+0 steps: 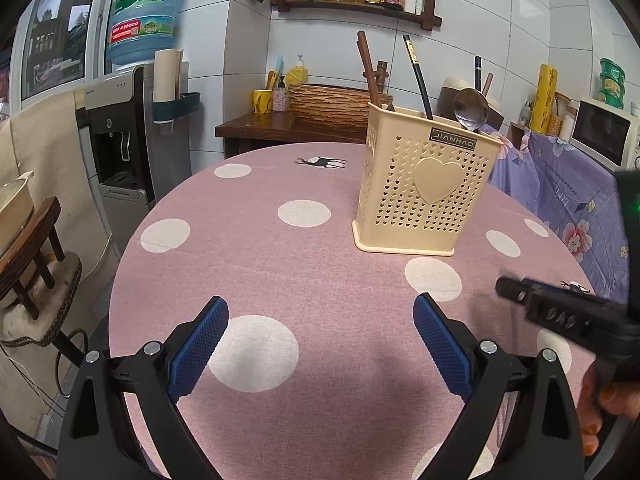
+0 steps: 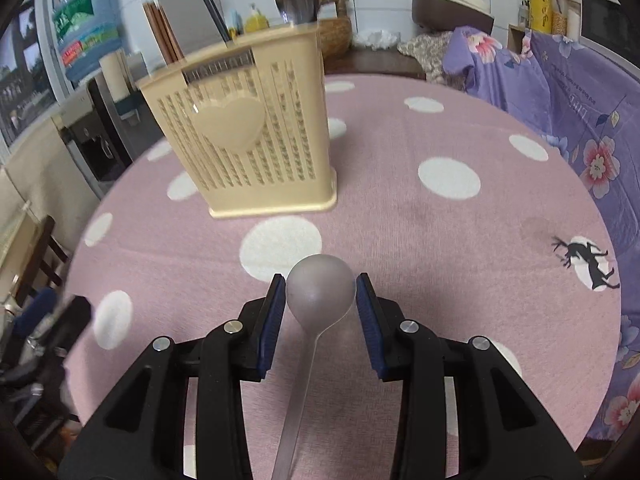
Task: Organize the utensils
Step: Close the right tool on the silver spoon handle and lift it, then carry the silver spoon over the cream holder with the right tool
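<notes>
A beige perforated utensil holder (image 1: 424,188) (image 2: 256,132) stands upright on the pink dotted tablecloth (image 1: 280,272). In it are brown chopsticks (image 1: 368,72), a black chopstick (image 1: 418,76) and a metal spoon (image 1: 471,108). My right gripper (image 2: 320,280) is shut on the bowl of a grey spoon (image 2: 316,296), in front of the holder and above the cloth. The spoon's handle runs back under the gripper. My left gripper (image 1: 320,304) hangs open over the cloth with nothing between its pads. One of the right gripper's fingers (image 1: 520,292) shows at the right edge.
A water dispenser (image 1: 120,132) and a wooden stool (image 1: 32,248) stand left of the table. A purple flowered cloth (image 1: 560,184) (image 2: 560,92) lies along the right side, with a microwave (image 1: 604,132) behind it. A woven basket (image 1: 332,104) sits on a dark side table behind.
</notes>
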Action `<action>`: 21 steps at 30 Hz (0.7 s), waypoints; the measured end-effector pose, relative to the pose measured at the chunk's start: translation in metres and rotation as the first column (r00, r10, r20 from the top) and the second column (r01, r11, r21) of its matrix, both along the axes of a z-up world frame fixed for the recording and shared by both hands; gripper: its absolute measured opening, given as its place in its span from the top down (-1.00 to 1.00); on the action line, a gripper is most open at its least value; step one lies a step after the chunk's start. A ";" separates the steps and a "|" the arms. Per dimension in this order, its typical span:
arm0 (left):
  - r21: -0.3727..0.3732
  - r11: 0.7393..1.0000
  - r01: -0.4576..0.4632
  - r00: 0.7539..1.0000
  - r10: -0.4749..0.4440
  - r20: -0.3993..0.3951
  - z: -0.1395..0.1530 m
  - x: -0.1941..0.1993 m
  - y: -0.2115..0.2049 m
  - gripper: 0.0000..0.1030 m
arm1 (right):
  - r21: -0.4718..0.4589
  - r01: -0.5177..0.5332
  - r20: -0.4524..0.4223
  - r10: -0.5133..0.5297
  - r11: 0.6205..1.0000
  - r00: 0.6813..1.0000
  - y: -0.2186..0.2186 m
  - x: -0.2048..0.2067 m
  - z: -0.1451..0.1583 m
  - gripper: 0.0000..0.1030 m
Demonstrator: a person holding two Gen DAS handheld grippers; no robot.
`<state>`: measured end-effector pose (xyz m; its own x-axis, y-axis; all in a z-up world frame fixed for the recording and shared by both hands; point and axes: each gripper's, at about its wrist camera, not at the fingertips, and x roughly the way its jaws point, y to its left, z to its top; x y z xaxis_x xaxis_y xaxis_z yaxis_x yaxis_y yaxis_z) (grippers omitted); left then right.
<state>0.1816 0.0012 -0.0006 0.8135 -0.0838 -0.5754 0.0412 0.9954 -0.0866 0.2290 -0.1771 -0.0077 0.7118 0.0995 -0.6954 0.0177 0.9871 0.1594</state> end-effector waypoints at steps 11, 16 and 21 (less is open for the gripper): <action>0.020 1.000 0.010 0.998 -0.011 0.055 0.019 0.000 -0.008 -0.80 | 0.005 -0.090 0.175 0.087 0.996 0.981 -0.005 -0.027 0.063 0.28; 0.025 1.000 0.013 0.996 -0.015 0.090 0.033 0.005 -0.010 -0.80 | 0.021 -0.117 0.205 0.111 0.993 0.972 -0.008 -0.030 0.076 0.28; 0.025 1.000 0.013 0.993 -0.016 0.121 0.044 0.008 -0.011 -0.80 | -0.008 -0.133 0.273 0.130 0.991 0.953 -0.005 -0.034 0.097 0.28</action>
